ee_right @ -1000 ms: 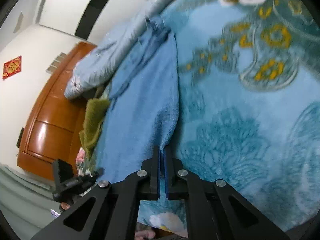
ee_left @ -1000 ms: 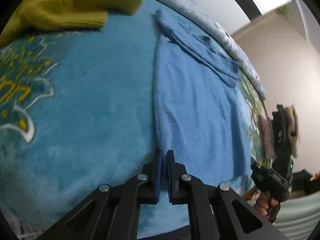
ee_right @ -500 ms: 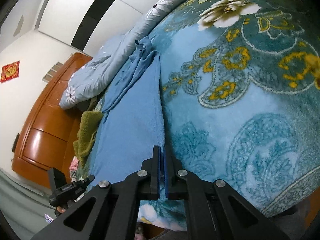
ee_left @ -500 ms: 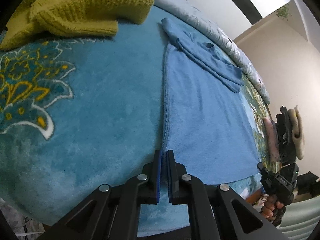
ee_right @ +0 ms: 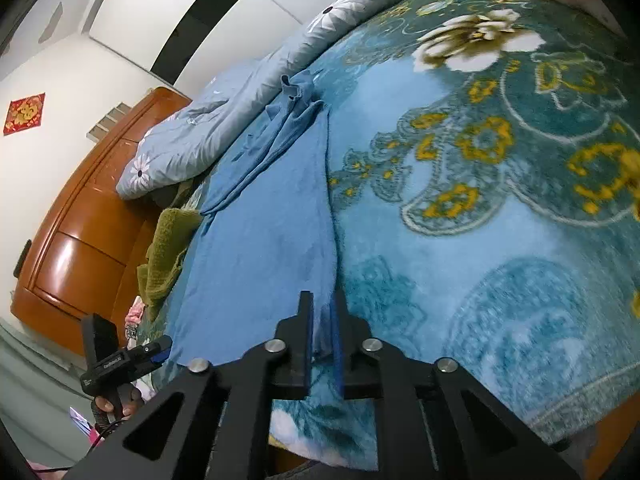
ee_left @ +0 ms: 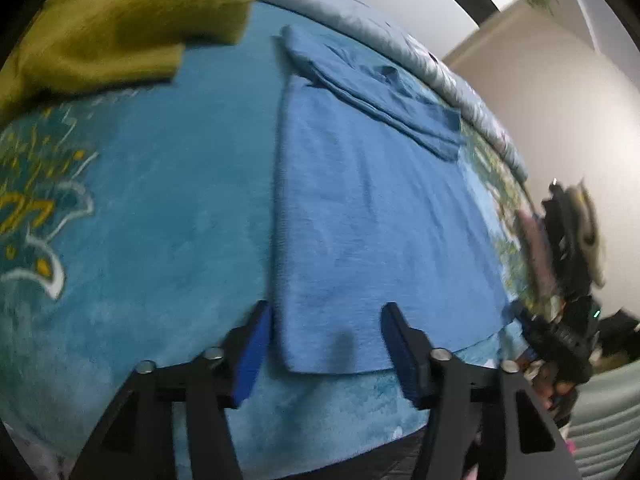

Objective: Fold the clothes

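Left wrist view: a mustard knit sweater (ee_left: 116,36) lies at 10 o'clock on the teal patterned blanket (ee_left: 152,200) covering the bed. The blue garment (ee_left: 372,216) lies flat at centre, its folded sleeves toward 12 o'clock. The left tool (ee_left: 326,336) is released, fingers spread wide, straddling the garment's near left corner. The right tool (ee_left: 560,336) appears at 4 o'clock by the opposite corner.

Right wrist view: a wooden headboard (ee_right: 80,236) stands at 9 o'clock. The right tool's fingers, slightly parted, still have the garment's corner between them; whether they grip it cannot be told.
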Available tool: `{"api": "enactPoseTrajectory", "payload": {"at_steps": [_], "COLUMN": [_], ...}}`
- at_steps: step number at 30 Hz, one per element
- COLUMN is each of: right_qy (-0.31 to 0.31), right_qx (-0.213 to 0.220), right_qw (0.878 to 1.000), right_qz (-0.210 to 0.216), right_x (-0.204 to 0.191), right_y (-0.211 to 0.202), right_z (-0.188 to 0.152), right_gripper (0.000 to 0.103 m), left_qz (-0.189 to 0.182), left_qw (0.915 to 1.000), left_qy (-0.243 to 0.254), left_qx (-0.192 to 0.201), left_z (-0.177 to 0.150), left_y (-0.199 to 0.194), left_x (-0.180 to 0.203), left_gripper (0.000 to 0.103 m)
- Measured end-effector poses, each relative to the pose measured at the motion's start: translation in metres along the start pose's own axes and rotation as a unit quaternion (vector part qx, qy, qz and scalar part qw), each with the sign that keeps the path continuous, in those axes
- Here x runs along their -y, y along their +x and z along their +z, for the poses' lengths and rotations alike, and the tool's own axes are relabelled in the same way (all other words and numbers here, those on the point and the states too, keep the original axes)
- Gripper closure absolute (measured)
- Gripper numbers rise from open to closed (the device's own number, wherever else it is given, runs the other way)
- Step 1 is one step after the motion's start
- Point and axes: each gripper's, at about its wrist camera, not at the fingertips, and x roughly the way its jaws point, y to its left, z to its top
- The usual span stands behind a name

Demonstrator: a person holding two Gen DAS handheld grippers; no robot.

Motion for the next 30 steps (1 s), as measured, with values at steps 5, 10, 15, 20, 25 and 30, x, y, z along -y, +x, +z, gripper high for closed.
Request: {"api": "enactPoseTrajectory", "payload": {"at_steps": [5, 10, 15, 20, 25, 30], "right_qy": [0.009, 0.006, 0.029, 0.044, 0.068, 0.083], "right_qx": [0.000, -0.008, -0.005, 0.008, 0.033, 0.046], "right_qw": [1.000, 1.000, 0.999, 0.995, 0.984, 0.981], "right_qz": [-0.017, -0.001, 0.039, 0.088, 0.161, 0.172], "right_x": [0.007, 0.005, 0.010, 0.010, 0.007, -0.004], "right_y": [0.009, 0.014, 0.012, 0.002, -0.006, 0.018], "right_z": [0.005, 0.002, -0.001, 0.005, 0.031, 0.081], "right_gripper": [0.075, 0.074, 0.087, 0.100, 0.100, 0.100], "left_qz": [0.010, 0.003, -0.054, -0.144, -0.196, -0.211], "left_qw": [0.9997, 1.0000, 0.9972, 0.9856, 0.9742, 0.9693], "left_qy": [0.020, 0.005, -0.050, -0.087, -0.093, -0.081], "left_qx": [-0.001, 0.001, -0.010, 0.017, 0.061, 0.097], "left_z": [-0.003, -0.004, -0.006, 0.000, 0.023, 0.073], "left_y": [0.000, -0.004, -0.001, -0.012, -0.023, -0.025], "left_x": [0.005, -0.007, -0.028, -0.043, -0.045, -0.036], "left_gripper": [0.040, 0.062, 0.098, 0.099, 0.099, 0.099]}}
